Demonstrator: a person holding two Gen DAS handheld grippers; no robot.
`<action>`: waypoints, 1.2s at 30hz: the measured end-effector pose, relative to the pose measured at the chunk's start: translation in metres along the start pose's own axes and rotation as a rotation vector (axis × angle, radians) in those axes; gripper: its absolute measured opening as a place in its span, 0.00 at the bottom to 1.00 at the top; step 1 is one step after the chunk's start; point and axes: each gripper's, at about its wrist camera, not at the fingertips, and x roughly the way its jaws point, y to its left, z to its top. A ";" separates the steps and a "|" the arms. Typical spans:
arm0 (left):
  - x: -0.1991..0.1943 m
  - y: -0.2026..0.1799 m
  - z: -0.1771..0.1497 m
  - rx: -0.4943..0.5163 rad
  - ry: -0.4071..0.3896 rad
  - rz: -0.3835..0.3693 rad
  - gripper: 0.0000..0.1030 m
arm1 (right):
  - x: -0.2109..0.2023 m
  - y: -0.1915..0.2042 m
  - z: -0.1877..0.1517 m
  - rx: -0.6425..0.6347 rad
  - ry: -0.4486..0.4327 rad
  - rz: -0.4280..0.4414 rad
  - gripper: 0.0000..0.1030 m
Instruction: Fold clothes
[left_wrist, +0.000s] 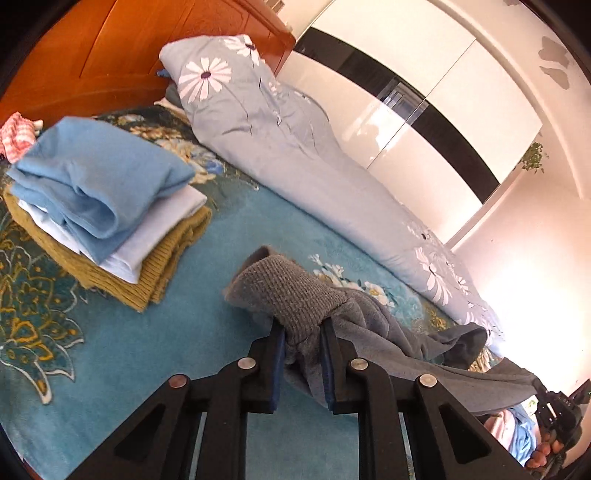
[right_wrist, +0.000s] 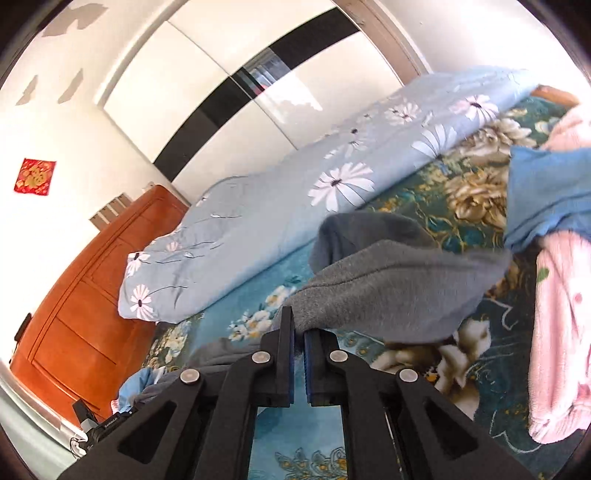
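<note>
Grey garment (left_wrist: 369, 328) — a knit/fleece piece, ribbed cuff or hem end (left_wrist: 291, 295) bunched at the left side — is lifted off the teal floral bedspread (left_wrist: 155, 350) and strung between both grippers. Left gripper (left_wrist: 303, 332) has its fingers clamped on the ribbed end, fabric wedged between the blue pads; the rest of the cloth trails away to the right toward the right gripper (left_wrist: 557, 410), seen small at the frame edge. In the right wrist view the right gripper (right_wrist: 299, 332) has its pads nearly together, pinching a thin grey edge (right_wrist: 388, 291) that billows up and ahead of the fingers, with a darker grey fold (right_wrist: 369, 229) behind it. Long axis of the garment runs roughly gripper to gripper, so the next fold probably turns on bringing the two held ends together or laying the span flat on the bedspread first; neither hand is clearly nearer, both are on it. No real containers here — finished pile (left_wrist: 107, 214) sits well left of the left gripper: blue top on a white piece on a mustard knit. Unfolded pink garment (right_wrist: 557, 332) and blue garment (right_wrist: 546, 192) lie to the right of the right gripper. Floral duvet roll (left_wrist: 303, 147) runs along the far side, wooden headboard (left_wrist: 110, 55) behind.
</note>
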 end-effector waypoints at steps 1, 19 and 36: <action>-0.012 0.001 0.000 0.013 -0.019 -0.002 0.18 | -0.006 0.010 0.002 -0.030 -0.015 0.012 0.04; 0.016 0.077 -0.063 -0.015 0.186 0.198 0.20 | 0.118 -0.066 -0.050 0.072 0.301 -0.243 0.04; -0.019 0.088 -0.080 -0.096 0.201 0.182 0.53 | 0.081 -0.051 -0.060 -0.037 0.332 -0.237 0.43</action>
